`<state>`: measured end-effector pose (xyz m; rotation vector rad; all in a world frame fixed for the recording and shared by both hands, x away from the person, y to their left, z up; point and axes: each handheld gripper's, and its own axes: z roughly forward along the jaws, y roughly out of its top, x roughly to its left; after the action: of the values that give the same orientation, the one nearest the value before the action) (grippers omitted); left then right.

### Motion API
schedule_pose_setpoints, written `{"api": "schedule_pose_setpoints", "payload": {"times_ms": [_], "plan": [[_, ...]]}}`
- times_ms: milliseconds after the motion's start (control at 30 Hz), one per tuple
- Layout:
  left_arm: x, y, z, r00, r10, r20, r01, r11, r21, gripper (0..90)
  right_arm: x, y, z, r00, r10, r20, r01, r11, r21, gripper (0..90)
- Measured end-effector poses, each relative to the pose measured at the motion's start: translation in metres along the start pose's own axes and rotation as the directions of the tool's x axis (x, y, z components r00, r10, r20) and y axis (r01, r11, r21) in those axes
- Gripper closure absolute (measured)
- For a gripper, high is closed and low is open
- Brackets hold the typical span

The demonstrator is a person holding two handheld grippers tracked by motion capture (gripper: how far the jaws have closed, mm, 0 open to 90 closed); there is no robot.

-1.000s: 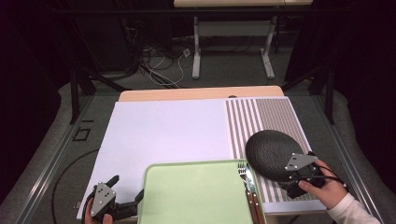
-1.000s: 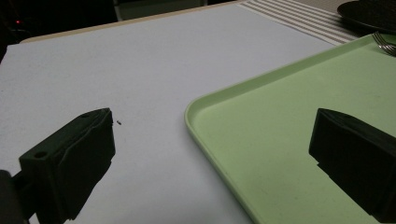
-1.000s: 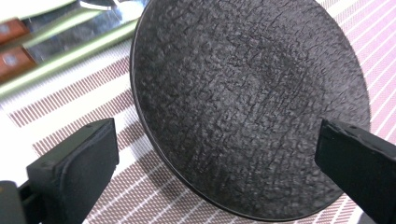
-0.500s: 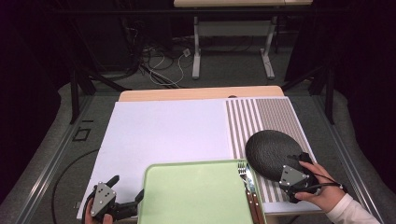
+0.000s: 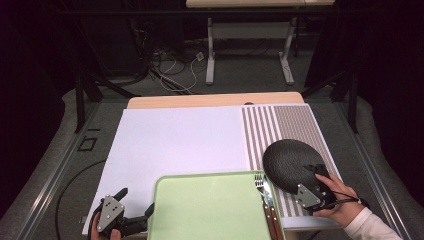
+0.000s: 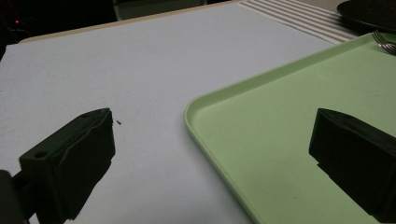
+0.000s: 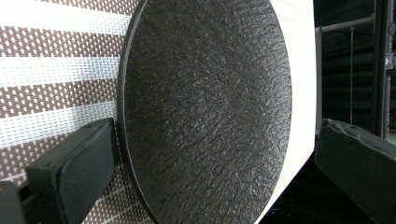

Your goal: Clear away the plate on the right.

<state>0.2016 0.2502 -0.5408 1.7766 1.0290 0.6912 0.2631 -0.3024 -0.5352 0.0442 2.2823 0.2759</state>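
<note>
Right gripper (image 5: 320,172) drawn slightly nearer than a second ago, jaws spread either side of black textured plate (image 5: 292,164) on striped placemat (image 5: 280,125), left gripper (image 5: 136,207) unmoved, jaws spread across green tray (image 5: 210,210) corner

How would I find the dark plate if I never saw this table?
Look at the striped placemat on the table's right side. The plate lies on its near part, by the right gripper. It is round, black and rough, unlike the smooth green tray beside it.

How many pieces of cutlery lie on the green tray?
2 seem visible: a fork and a knife, side by side on the green tray's right edge; more may be hidden.
</note>
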Motion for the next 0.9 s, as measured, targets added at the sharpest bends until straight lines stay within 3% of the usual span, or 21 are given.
{"api": "schedule_pose_setpoints", "payload": {"times_ms": [200, 300, 433, 467, 900], "plan": [[0.000, 0.000, 0.000, 1.0000, 0.000, 0.001, 0.000, 1.0000, 0.002, 0.5, 0.004, 0.001, 0.006, 0.9992, -0.026, 0.031, 0.027, 0.999, -0.025, 0.0], [0.000, 0.000, 0.000, 1.0000, 0.000, 0.002, 0.000, 1.0000, 0.001, 0.5, 0.003, 0.003, 0.008, 0.9975, -0.054, 0.046, 0.054, 0.999, 0.002, 0.0], [0.000, 0.000, 0.000, 1.0000, 0.001, 0.003, -0.001, 1.0000, 0.001, 0.5, 0.005, 0.003, 0.012, 0.9978, -0.046, 0.048, 0.046, 0.999, 0.001, 0.0], [0.000, 0.000, 0.000, 1.0000, 0.001, 0.003, -0.001, 1.0000, 0.002, 0.5, 0.004, 0.003, 0.012, 0.9959, -0.071, 0.056, 0.070, 0.997, 0.006, 0.0], [-0.001, 0.000, 0.000, 1.0000, -0.001, 0.009, 0.001, 1.0000, 0.003, 0.5, 0.007, 0.005, 0.019, 0.9869, -0.111, 0.118, 0.109, 0.994, 0.025, 0.0]]}}
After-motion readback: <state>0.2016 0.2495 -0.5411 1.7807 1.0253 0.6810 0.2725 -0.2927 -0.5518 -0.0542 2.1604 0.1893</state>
